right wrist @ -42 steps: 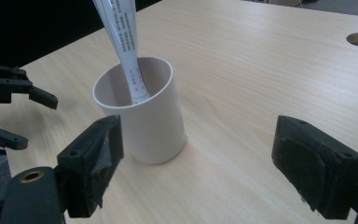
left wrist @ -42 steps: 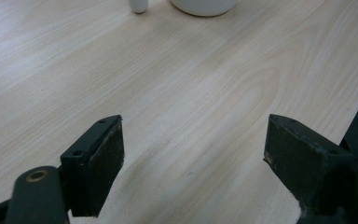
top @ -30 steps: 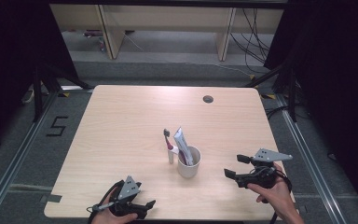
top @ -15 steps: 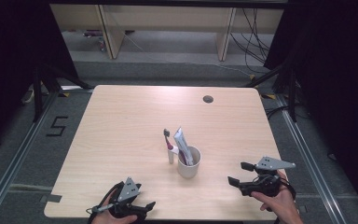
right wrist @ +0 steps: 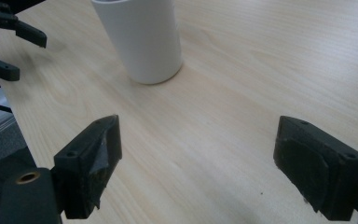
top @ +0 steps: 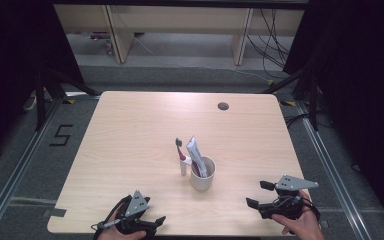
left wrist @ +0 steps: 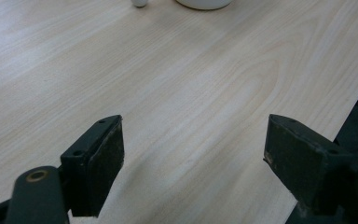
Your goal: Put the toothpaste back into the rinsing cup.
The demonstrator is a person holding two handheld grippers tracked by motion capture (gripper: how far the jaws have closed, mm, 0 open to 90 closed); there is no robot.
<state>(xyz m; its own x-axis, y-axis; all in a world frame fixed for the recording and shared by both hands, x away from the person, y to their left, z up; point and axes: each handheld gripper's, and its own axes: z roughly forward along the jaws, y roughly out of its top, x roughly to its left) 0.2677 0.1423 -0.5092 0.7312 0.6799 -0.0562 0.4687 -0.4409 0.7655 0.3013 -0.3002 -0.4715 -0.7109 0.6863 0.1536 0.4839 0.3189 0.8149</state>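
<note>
A white cup (top: 202,176) stands just right of the table's middle, with a toothpaste tube (top: 196,155) leaning in it. A toothbrush (top: 181,156) with a dark head stands upright just left of the cup. My left gripper (top: 156,221) rests at the near edge, left of the cup, its jaws wide open over bare wood (left wrist: 193,158). The cup base (left wrist: 204,3) shows at the top of its view. My right gripper (top: 256,194) sits near the front right corner, open and pointing left at the cup (right wrist: 144,42), with nothing between its jaws (right wrist: 196,163).
The wooden table (top: 130,130) has a dark round grommet hole (top: 223,106) at its far right. The other gripper (right wrist: 4,28) shows at the top left of the right gripper view. Dark floor with a "5" marking (top: 62,135) surrounds the table.
My right gripper has drawn back toward the table's near edge, a little farther from the cup. The left gripper has barely shifted.
</note>
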